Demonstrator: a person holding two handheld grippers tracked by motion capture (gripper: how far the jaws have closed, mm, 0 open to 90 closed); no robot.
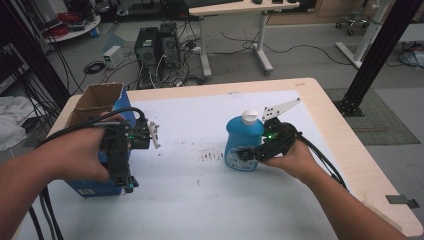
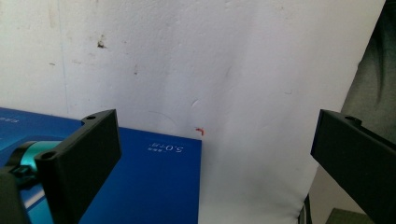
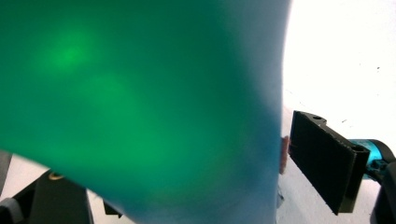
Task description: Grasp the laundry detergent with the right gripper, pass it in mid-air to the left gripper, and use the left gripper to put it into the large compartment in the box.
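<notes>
A blue bottle (image 1: 244, 136) with a white cap stands upright on the white sheet (image 1: 200, 125), right of the middle. My right gripper (image 1: 243, 154) comes at its lower body from the right. In the right gripper view the bottle (image 3: 140, 93) sits blurred between the jaws of the right gripper (image 3: 177, 154). A thin gap shows beside the visible fingertip (image 3: 322, 158). My left gripper (image 1: 126, 181) hangs over a blue box (image 1: 89, 188) at the left. In the left gripper view that gripper (image 2: 215, 135) is wide open, with only the box's corner (image 2: 154, 186) and the sheet below.
An open cardboard box (image 1: 97, 100) stands behind the blue box at the table's left edge. Dark smudges (image 1: 212, 156) mark the sheet near the bottle. The wooden table rim (image 1: 350, 150) runs along the right. Computers (image 1: 155, 47), cables and a desk stand on the floor beyond.
</notes>
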